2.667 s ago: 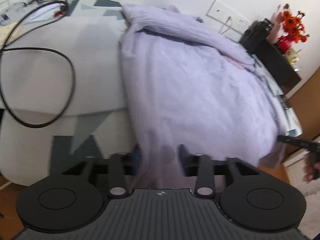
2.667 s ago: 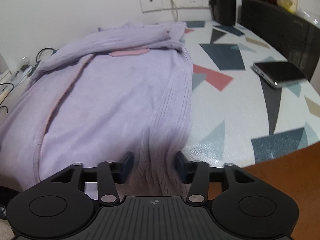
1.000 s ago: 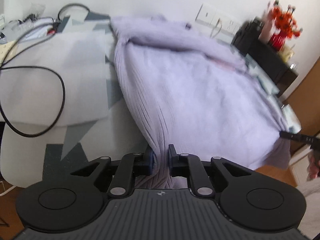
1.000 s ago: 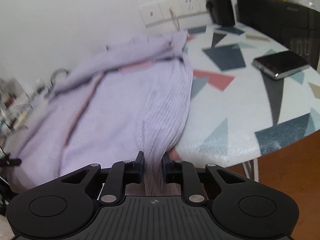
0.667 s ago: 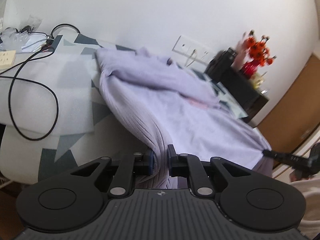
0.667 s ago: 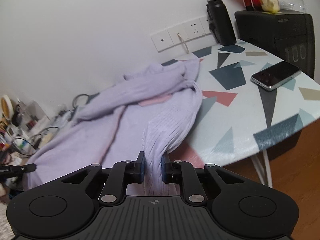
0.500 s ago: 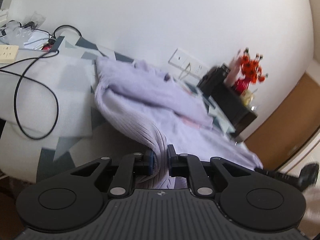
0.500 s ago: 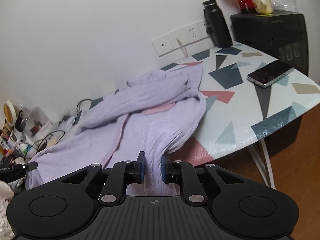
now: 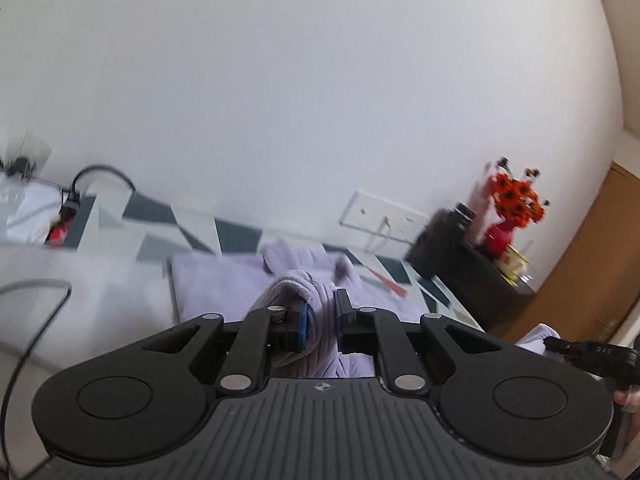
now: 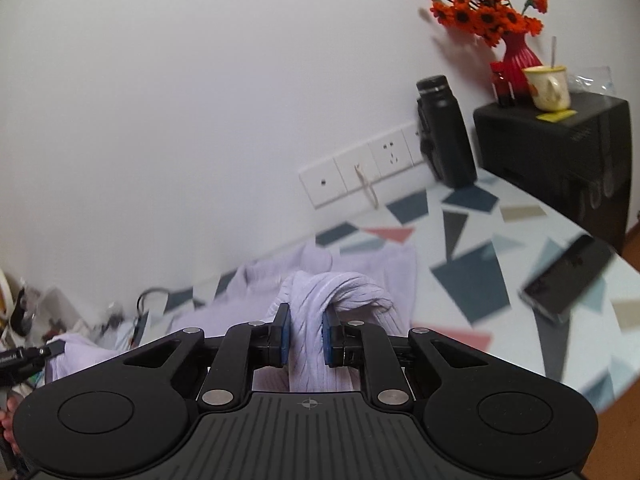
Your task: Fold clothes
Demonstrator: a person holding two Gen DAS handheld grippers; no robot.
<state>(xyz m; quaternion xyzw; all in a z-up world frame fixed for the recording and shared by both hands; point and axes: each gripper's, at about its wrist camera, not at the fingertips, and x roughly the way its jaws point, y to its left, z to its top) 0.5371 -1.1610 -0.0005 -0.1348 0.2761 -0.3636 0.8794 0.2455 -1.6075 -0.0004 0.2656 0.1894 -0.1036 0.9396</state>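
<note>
A lilac knitted sweater (image 9: pixel 224 280) lies on a table with a geometric-patterned top (image 10: pixel 472 276). My left gripper (image 9: pixel 320 322) is shut on the ribbed hem of the sweater and holds it lifted above the table. My right gripper (image 10: pixel 306 334) is shut on the other end of the hem (image 10: pixel 340 284), also lifted. The rest of the sweater (image 10: pixel 384 264) stays on the table by the wall. Each gripper's tip shows in the other's view: the right one (image 9: pixel 560 346) and the left one (image 10: pixel 44 350).
A phone (image 10: pixel 568 276) lies on the table at the right. A black bottle (image 10: pixel 444 132), a black box (image 10: pixel 560 152) with a mug and a red vase of orange flowers (image 10: pixel 516 44) stand by the wall sockets (image 10: pixel 360 176). Black cables (image 9: pixel 100 176) and clutter lie at the left.
Both grippers have risen and moved toward the wall, carrying the hem up and over the sweater. The views now look more at the wall than at the table.
</note>
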